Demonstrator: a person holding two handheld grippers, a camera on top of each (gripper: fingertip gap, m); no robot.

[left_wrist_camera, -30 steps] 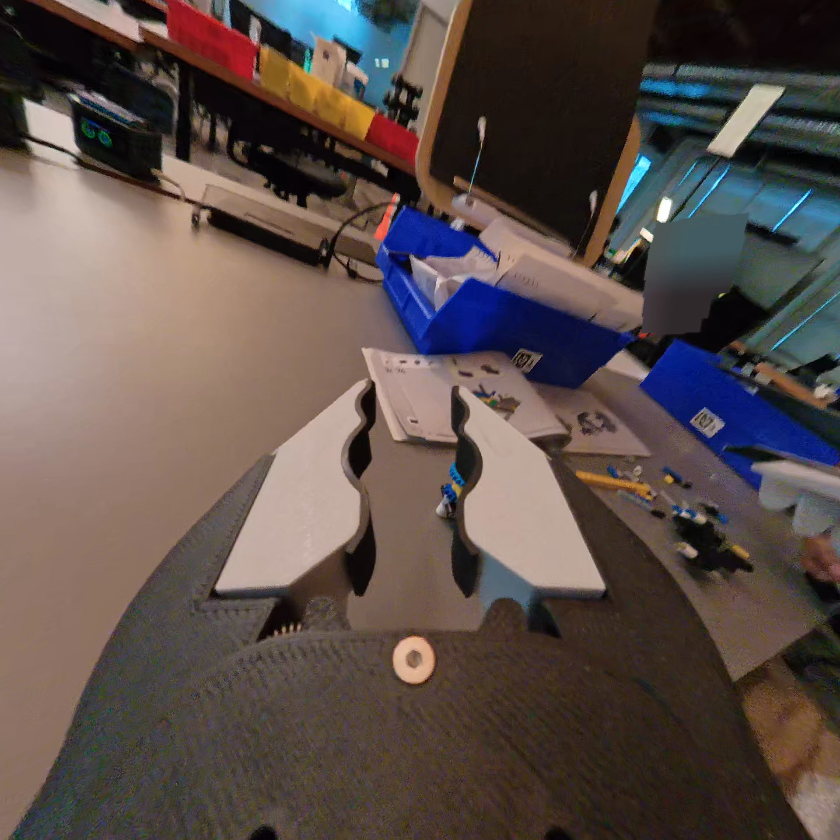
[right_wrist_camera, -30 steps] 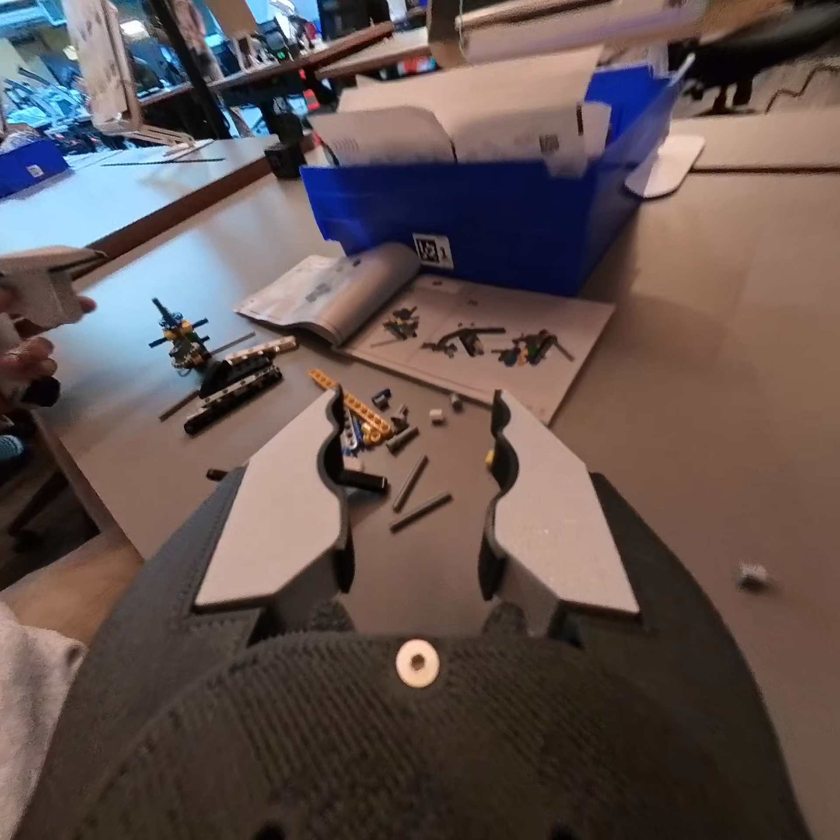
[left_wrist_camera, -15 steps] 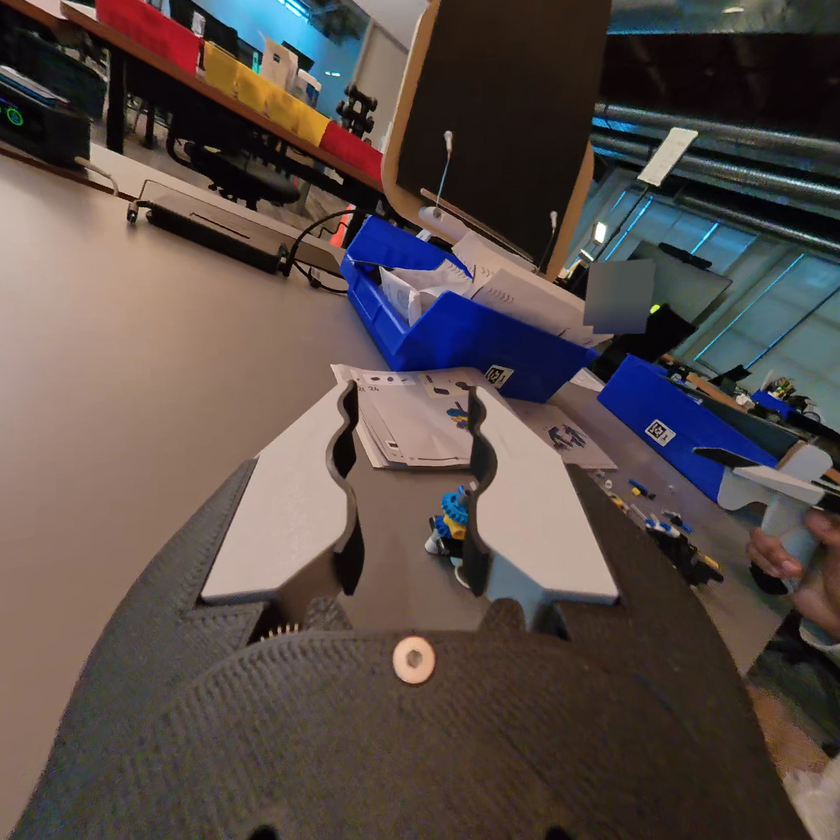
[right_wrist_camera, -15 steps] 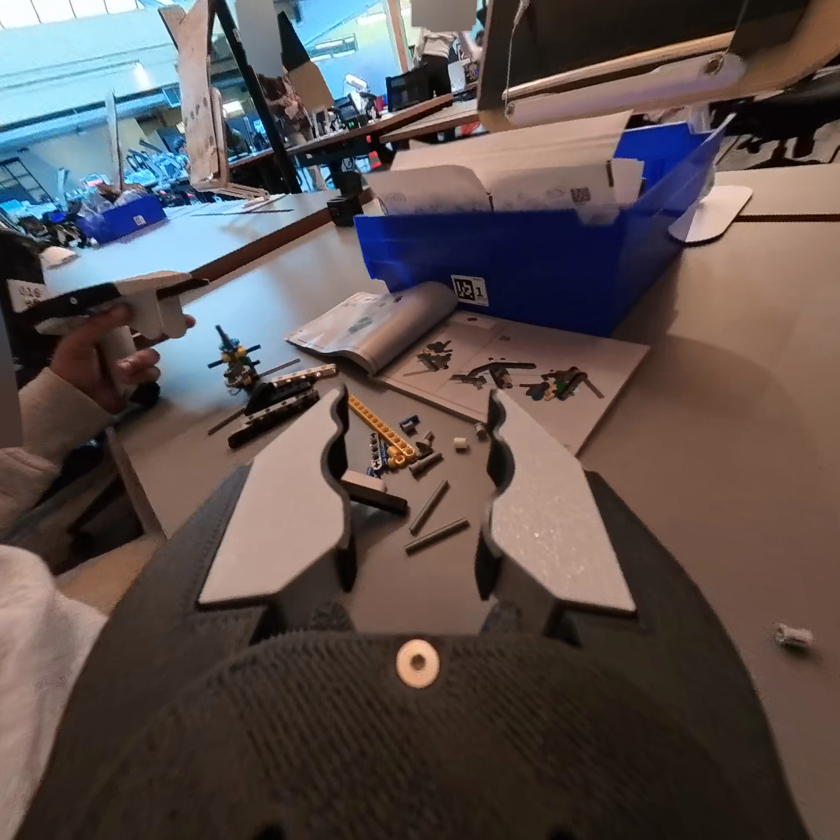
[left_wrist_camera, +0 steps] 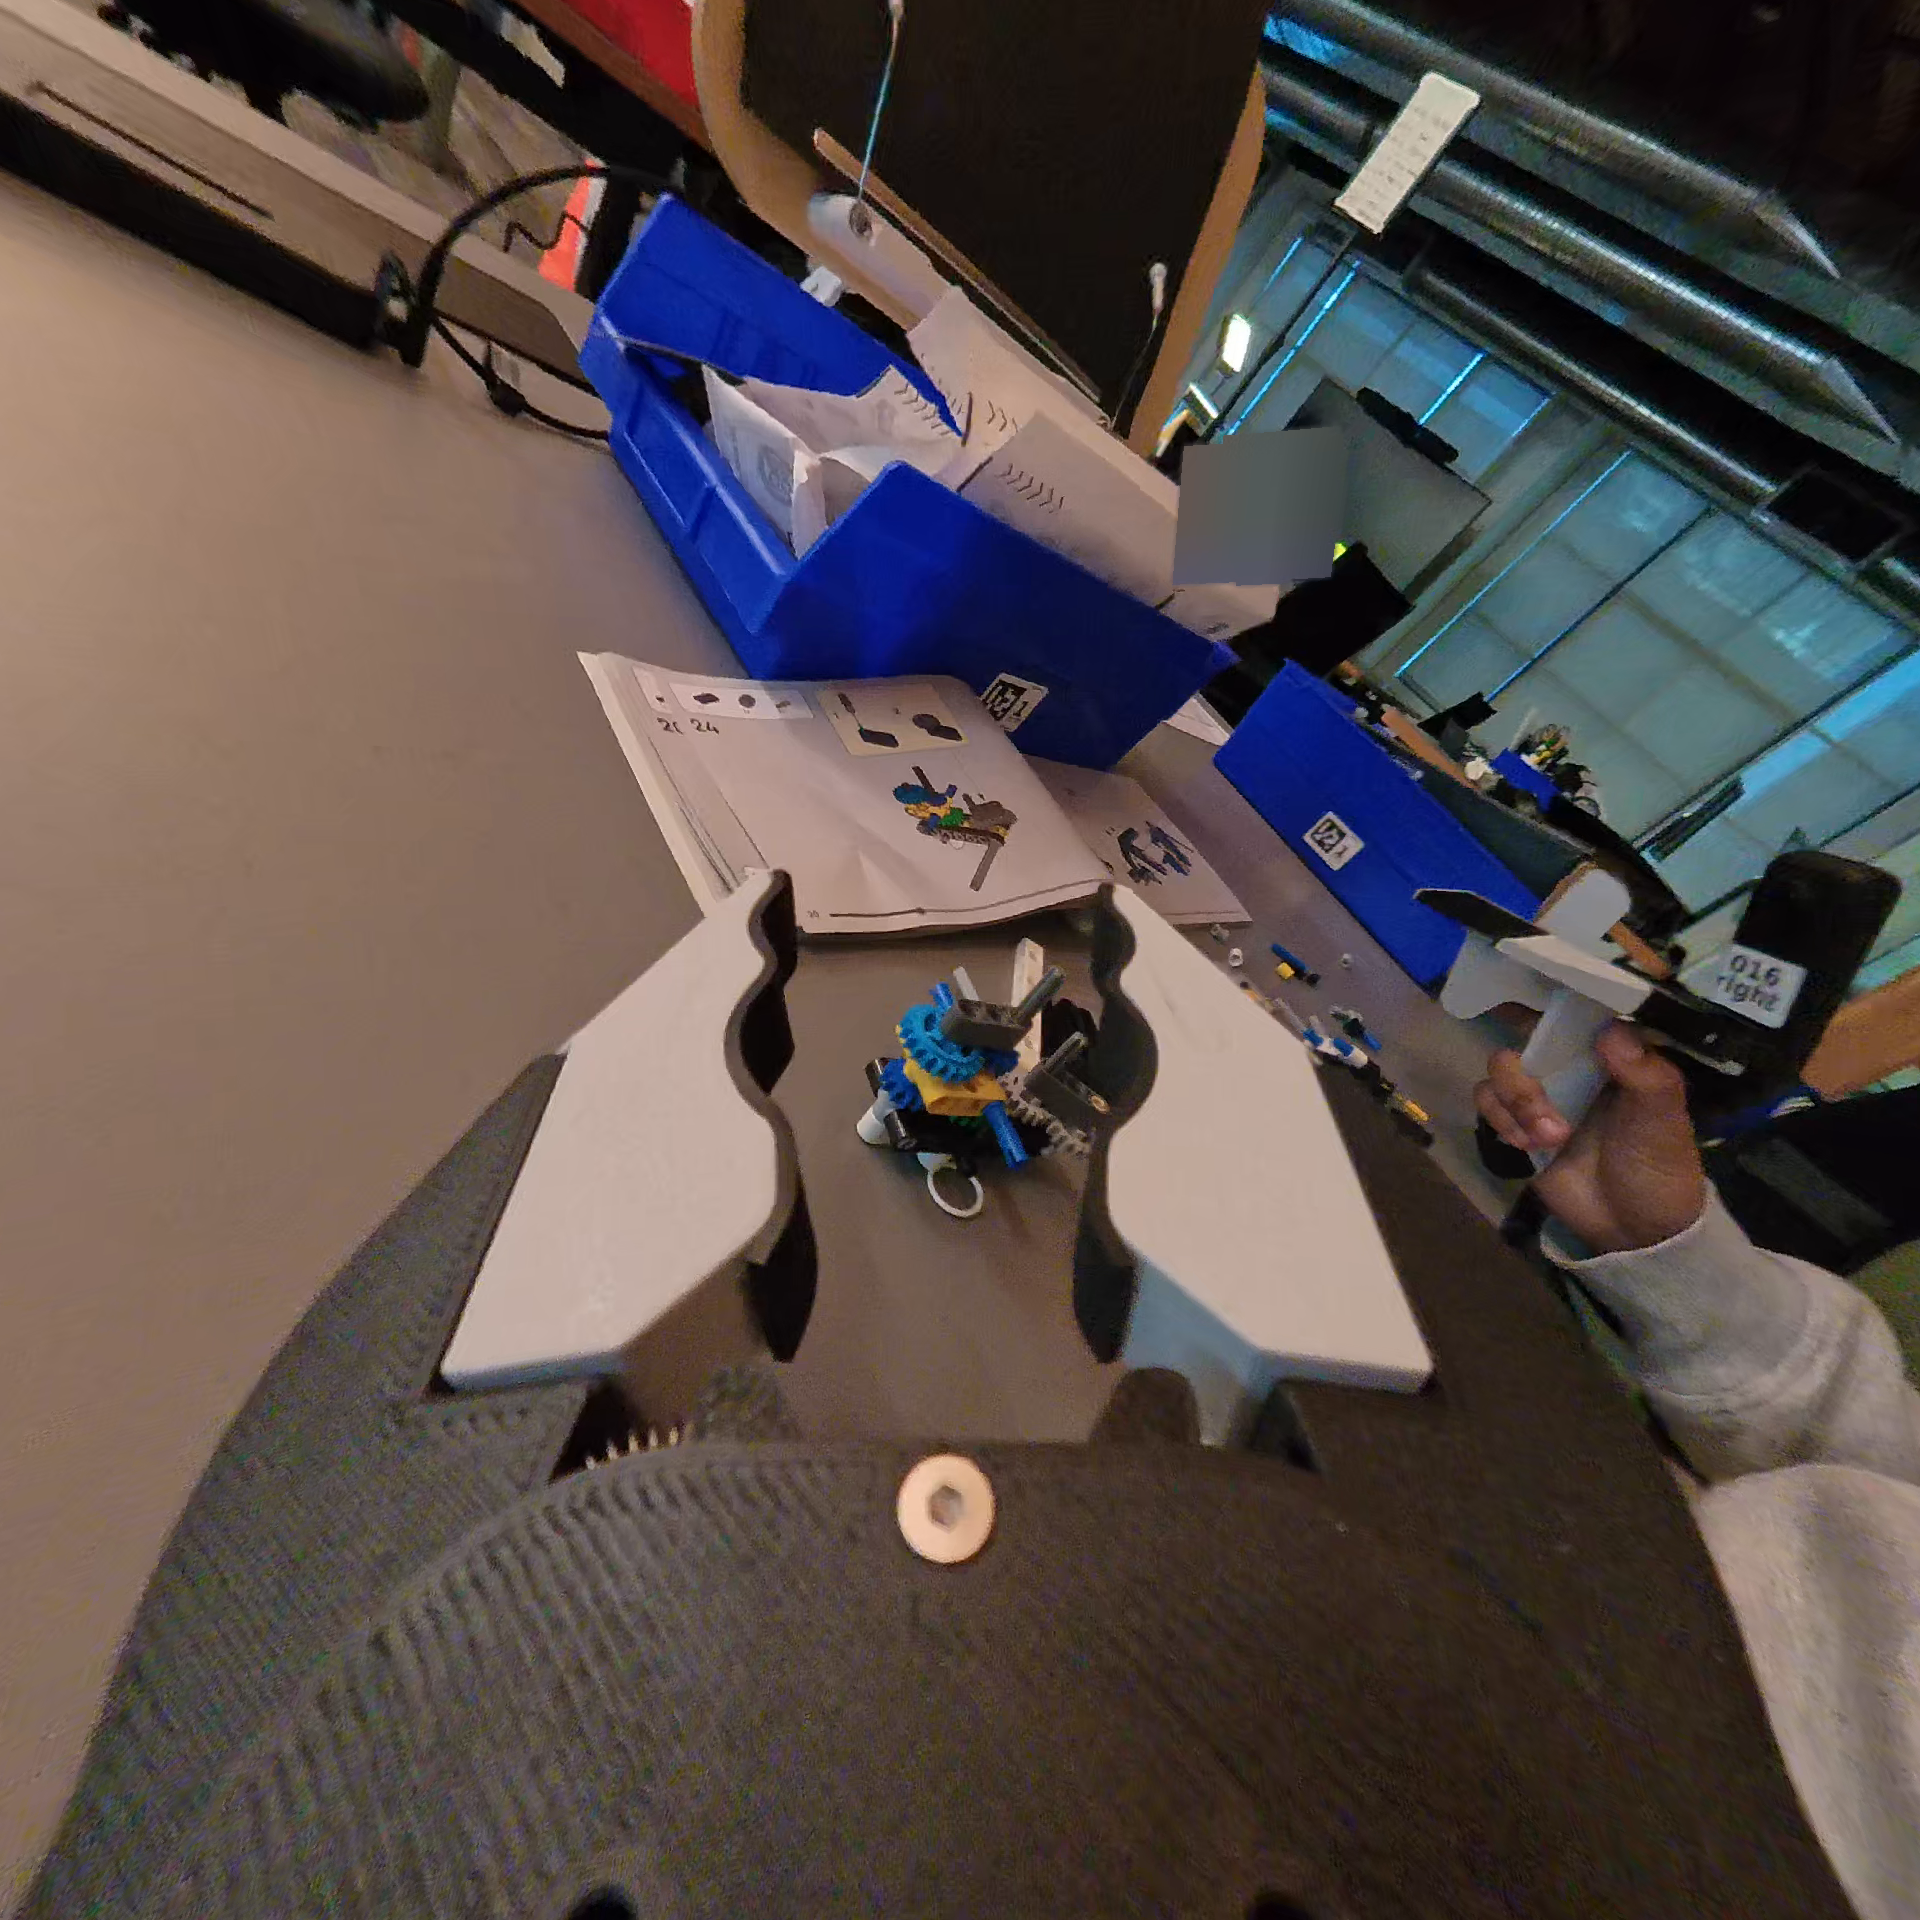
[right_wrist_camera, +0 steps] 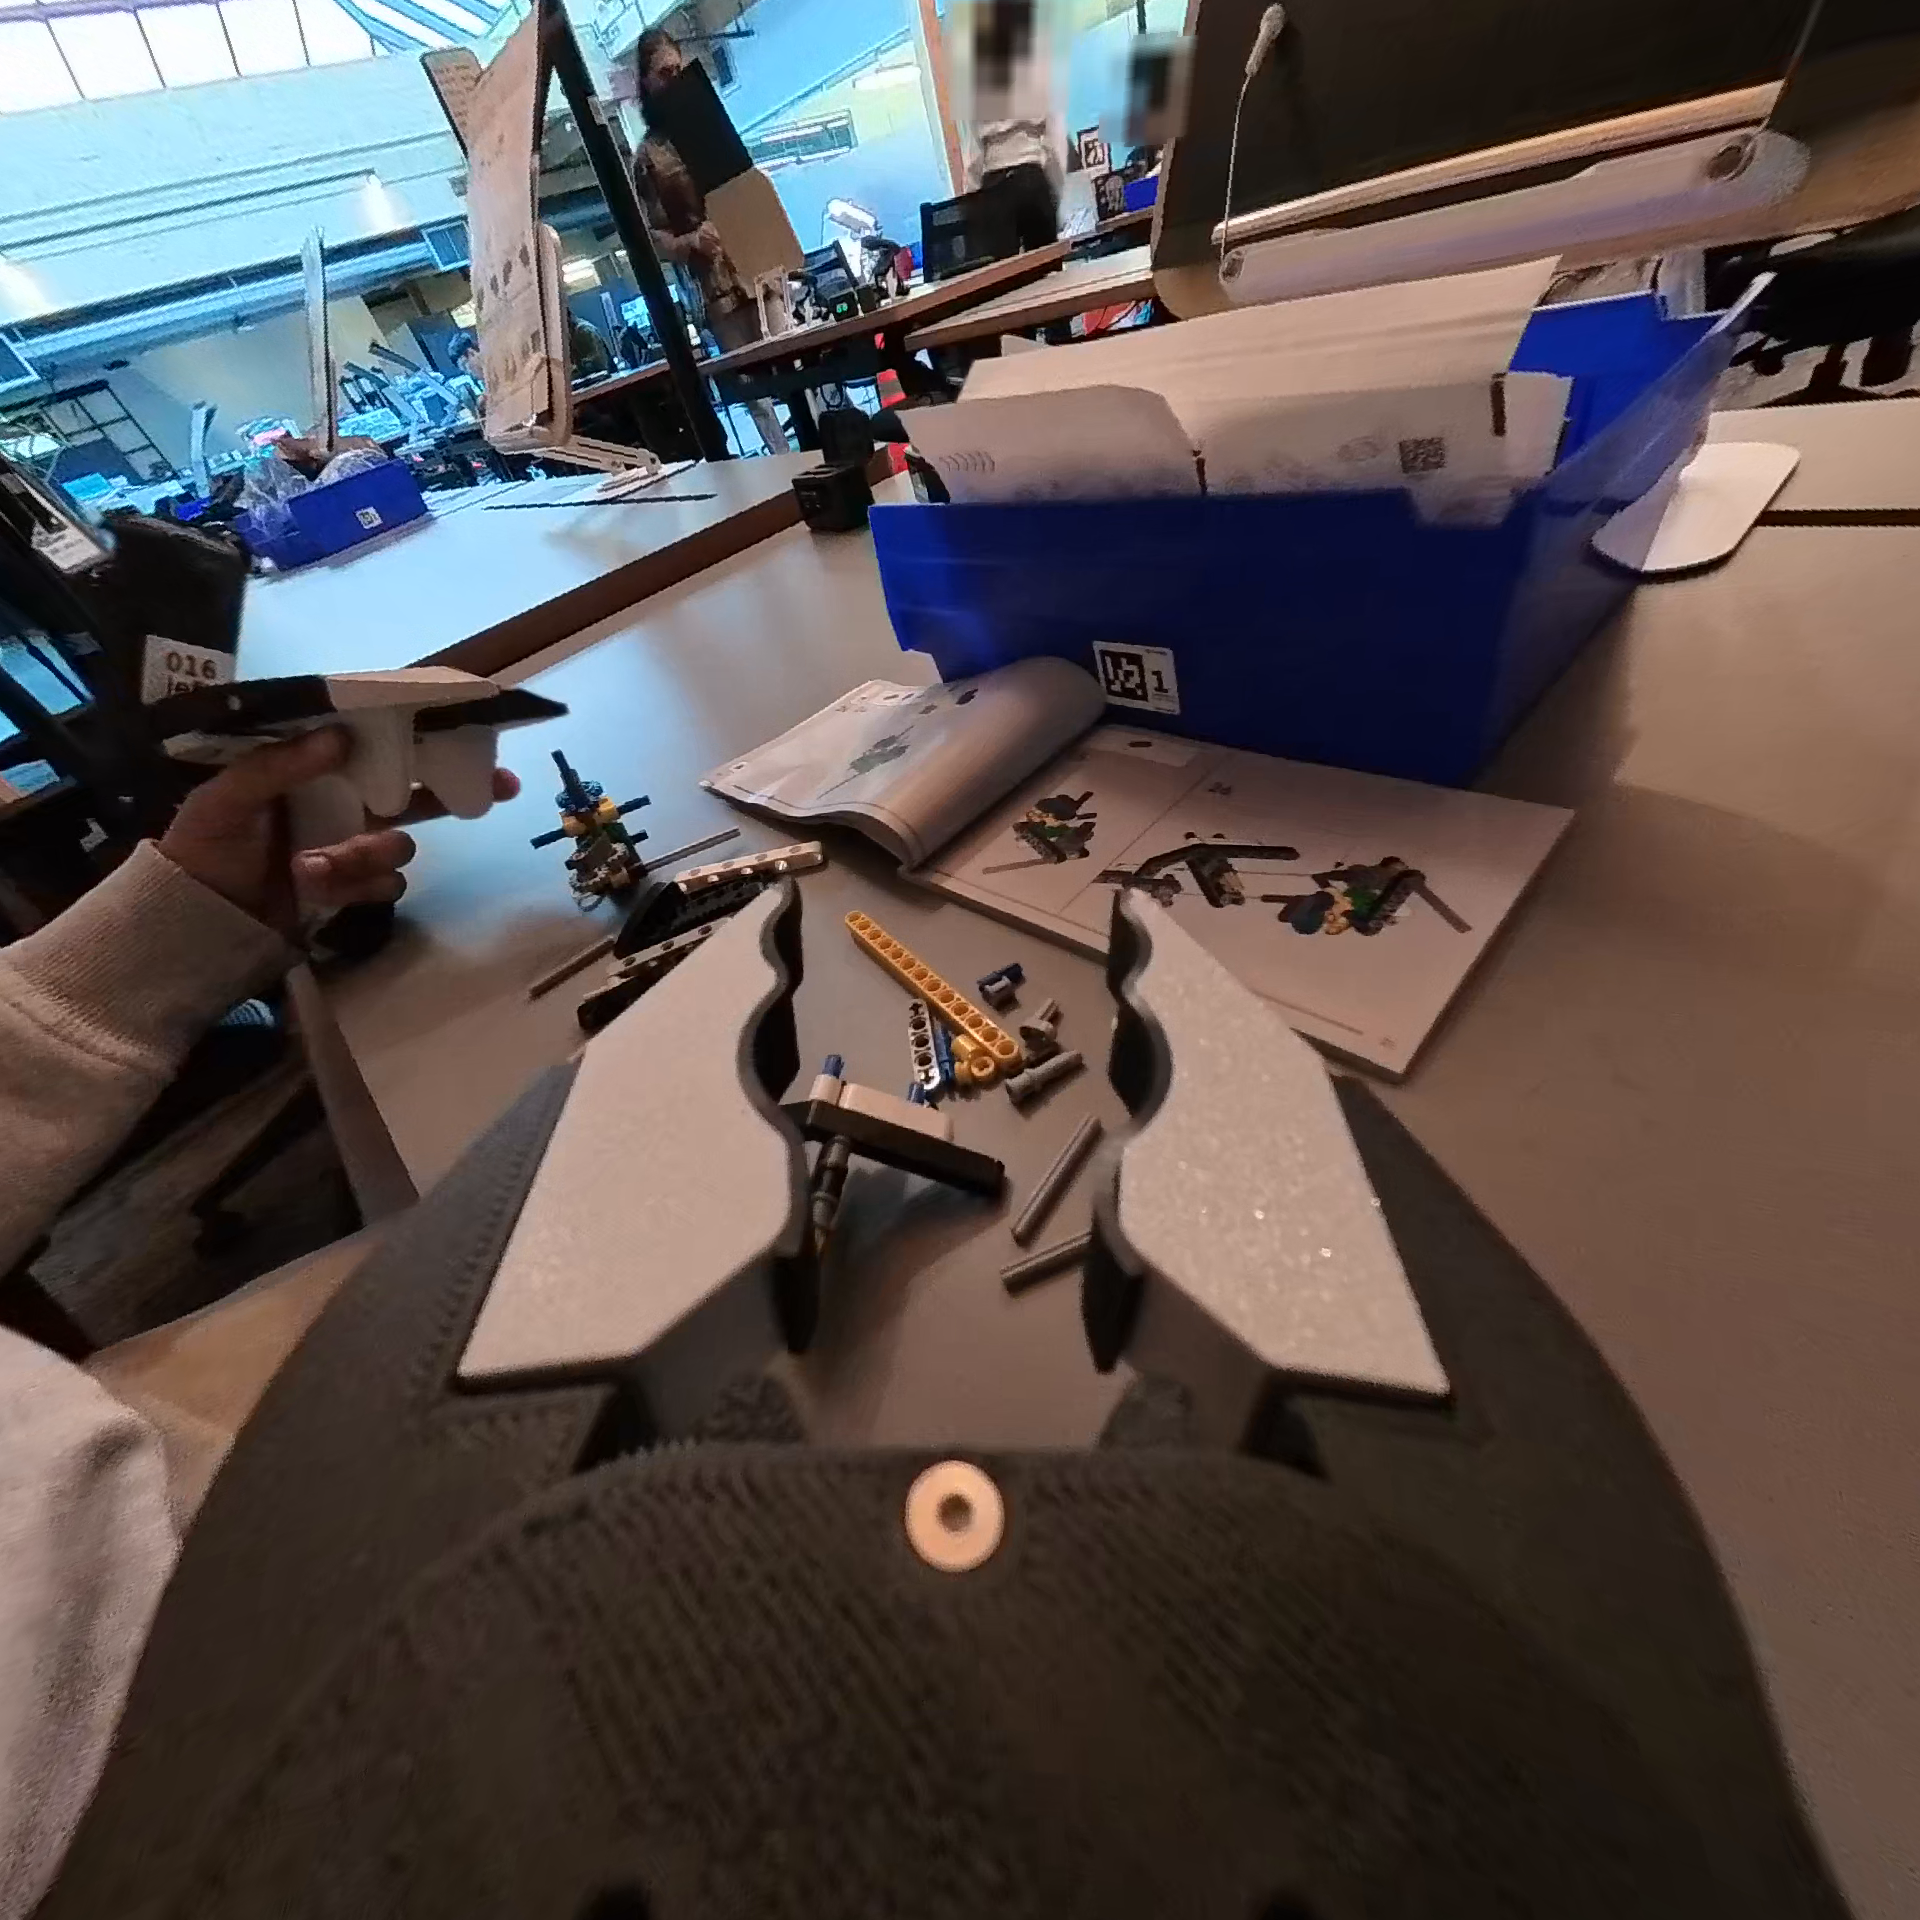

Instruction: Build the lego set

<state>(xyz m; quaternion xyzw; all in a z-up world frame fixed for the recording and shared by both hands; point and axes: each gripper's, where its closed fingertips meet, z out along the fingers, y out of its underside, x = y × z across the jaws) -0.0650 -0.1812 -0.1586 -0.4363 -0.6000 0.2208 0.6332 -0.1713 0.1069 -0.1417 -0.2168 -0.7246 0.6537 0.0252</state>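
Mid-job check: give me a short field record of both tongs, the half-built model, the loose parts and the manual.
left tongs: open, empty, framing the half-built model on the table
right tongs: open, empty, over the loose parts
loose parts: yellow beam, grey rods, scattered, ungripped
manual: open, lying in front of the blue bin

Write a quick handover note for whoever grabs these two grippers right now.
Left gripper: open, empty, framing the small blue-and-yellow geared lego assembly standing on the grey table.
Right gripper: open, empty, over loose pieces: long yellow holed beam, grey-and-black beam piece, grey axles.
Open instruction booklet lies before the blue plastic bin.
Done: partial assembly. Left: attaching the loose parts.
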